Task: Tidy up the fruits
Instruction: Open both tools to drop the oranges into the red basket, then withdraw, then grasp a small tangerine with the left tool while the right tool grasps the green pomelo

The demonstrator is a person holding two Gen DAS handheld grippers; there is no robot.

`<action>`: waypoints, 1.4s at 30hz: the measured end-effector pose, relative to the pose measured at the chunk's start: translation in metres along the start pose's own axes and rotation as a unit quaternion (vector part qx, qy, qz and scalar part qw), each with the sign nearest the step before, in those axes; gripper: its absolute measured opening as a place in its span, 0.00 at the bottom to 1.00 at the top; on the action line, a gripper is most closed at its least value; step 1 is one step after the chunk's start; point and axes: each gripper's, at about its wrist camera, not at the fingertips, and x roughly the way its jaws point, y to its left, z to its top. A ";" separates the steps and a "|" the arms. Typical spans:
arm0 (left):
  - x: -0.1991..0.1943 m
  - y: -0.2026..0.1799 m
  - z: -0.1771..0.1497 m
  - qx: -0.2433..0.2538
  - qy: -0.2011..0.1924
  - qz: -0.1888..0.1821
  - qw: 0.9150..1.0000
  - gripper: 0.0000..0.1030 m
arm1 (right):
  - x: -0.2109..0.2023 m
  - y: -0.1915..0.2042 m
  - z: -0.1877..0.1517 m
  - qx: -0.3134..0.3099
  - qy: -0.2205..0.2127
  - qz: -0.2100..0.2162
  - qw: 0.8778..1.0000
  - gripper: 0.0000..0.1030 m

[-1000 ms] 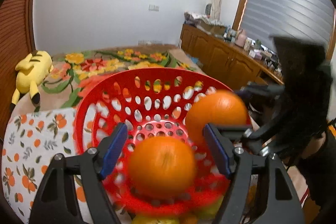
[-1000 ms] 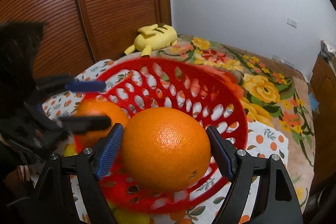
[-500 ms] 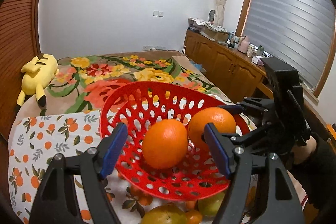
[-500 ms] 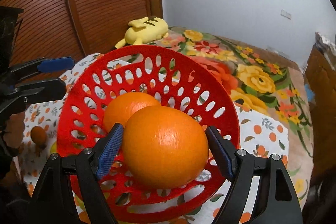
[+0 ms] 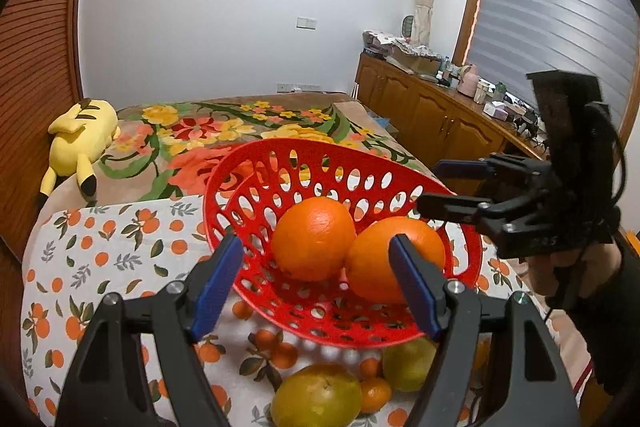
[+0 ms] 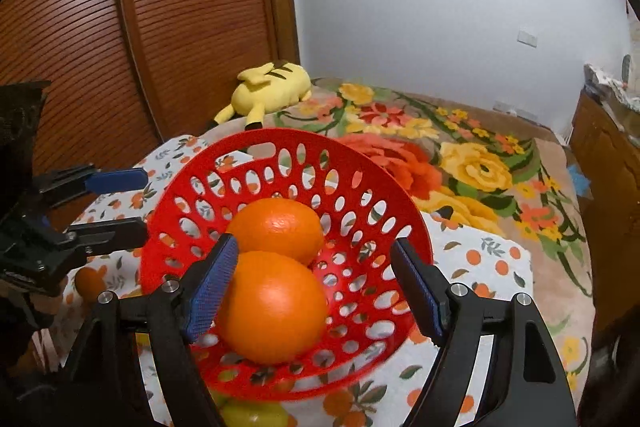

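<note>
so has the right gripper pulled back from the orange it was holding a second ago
Yes. The right gripper has backed away; its orange now sits in the red basket beside the other orange, fingers open.

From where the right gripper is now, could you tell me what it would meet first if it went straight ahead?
Most likely the nearer orange lying in the red basket. It sits between the open right gripper fingers, close to the left pad; depth is hard to judge through the fisheye.

Red basket (image 5: 248, 183) open from above, two oranges (image 5: 314, 239) touching inside and filling its floor, loose fruit (image 5: 316, 397) crowding the near rim, patterned cloth (image 5: 100, 251) bare leftward.
</note>
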 end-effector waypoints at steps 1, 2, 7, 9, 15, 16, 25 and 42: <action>-0.002 -0.001 -0.002 0.002 0.001 0.001 1.000 0.73 | -0.005 0.003 -0.003 0.001 -0.002 -0.001 1.000 0.79; -0.004 -0.002 -0.004 0.002 0.001 0.002 1.000 0.73 | -0.010 0.006 -0.006 0.004 -0.004 -0.001 1.000 0.79; -0.017 -0.005 -0.015 0.007 0.001 0.006 1.000 0.77 | -0.029 0.016 -0.022 0.015 -0.014 -0.012 1.000 0.79; -0.022 -0.006 -0.021 0.009 0.001 0.010 1.000 0.77 | -0.038 0.022 -0.031 0.022 -0.020 -0.016 0.999 0.79; -0.039 -0.006 -0.039 0.011 0.001 0.016 1.000 0.78 | -0.060 0.038 -0.055 0.043 -0.032 -0.028 0.998 0.79; -0.041 -0.006 -0.043 0.011 0.001 0.017 1.000 0.78 | -0.064 0.041 -0.061 0.045 -0.034 -0.033 0.998 0.79; -0.061 -0.002 -0.076 0.002 0.007 0.022 1.000 0.78 | -0.078 0.052 -0.110 0.076 -0.025 -0.058 0.995 0.79; -0.065 0.020 -0.128 -0.021 0.035 0.061 0.997 0.78 | -0.082 0.056 -0.172 0.124 -0.008 -0.080 0.989 0.79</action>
